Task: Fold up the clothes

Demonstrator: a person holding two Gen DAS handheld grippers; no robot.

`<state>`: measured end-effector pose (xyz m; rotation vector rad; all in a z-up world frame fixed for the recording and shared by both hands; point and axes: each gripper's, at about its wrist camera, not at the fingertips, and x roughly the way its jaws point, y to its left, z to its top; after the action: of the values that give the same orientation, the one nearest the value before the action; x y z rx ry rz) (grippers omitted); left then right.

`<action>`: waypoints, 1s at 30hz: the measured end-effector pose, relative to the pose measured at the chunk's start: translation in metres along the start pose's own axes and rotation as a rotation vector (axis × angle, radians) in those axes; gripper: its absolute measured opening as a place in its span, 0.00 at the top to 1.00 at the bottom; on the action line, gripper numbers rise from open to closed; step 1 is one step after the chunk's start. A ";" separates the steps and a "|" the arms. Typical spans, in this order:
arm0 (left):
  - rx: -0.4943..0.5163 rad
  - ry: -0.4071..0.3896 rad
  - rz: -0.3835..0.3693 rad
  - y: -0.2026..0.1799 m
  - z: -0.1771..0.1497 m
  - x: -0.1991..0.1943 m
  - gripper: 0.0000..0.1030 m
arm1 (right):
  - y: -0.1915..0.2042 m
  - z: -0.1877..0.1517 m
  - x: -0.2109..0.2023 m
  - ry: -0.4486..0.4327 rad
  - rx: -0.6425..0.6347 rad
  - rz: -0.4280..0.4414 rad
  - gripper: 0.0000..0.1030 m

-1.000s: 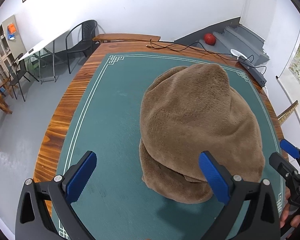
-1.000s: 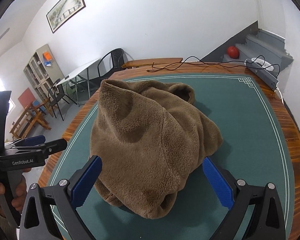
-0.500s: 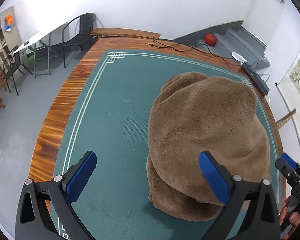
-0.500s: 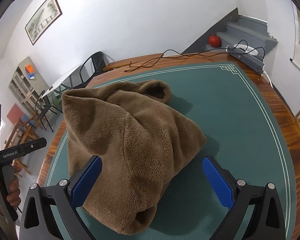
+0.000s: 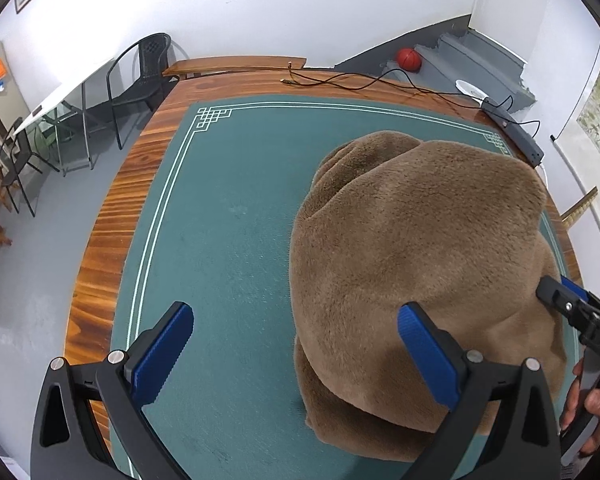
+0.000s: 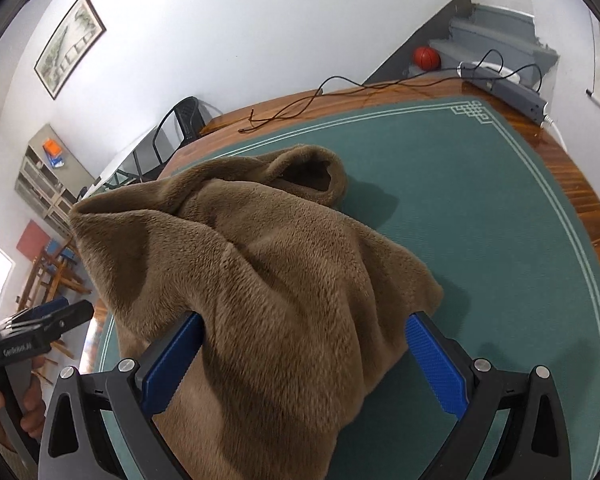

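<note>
The brown fleece garment (image 5: 416, 264) lies in a rumpled, mounded heap on the green mat (image 5: 220, 240), toward its right half, with an open cuff or collar (image 6: 308, 172) at the far end. The left gripper (image 5: 296, 348) hangs spread wide over bare mat just beside it, holding nothing; the right gripper (image 6: 304, 360) straddles the near edge, jaws wide, not pinching. I judge this a reach for a hold: closing on one edge, not a bunch.

A wooden table (image 5: 108, 216) carries a green mat (image 5: 220, 240), on which a bunched brown fleece garment (image 5: 420, 248) lies.
</note>
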<state>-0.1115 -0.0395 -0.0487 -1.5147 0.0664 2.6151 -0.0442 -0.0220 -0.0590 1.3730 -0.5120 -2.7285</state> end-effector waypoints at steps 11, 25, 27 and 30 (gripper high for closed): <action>-0.048 0.002 -0.093 0.019 0.053 0.025 0.00 | 0.012 -0.006 0.025 0.073 -0.038 0.133 0.01; 0.064 -0.019 -0.204 -0.037 0.122 0.040 0.00 | 0.007 0.007 -0.026 -0.050 -0.027 0.196 0.01; 0.062 0.009 -0.222 -0.042 0.114 0.044 0.00 | -0.009 0.030 -0.026 -0.094 0.003 0.133 0.01; 0.061 0.038 -0.219 -0.043 0.103 0.049 0.00 | -0.026 0.063 -0.013 -0.129 0.010 0.029 0.01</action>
<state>-0.2188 0.0167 -0.0392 -1.4614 -0.0149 2.3928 -0.0834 0.0220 -0.0226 1.1865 -0.5482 -2.8081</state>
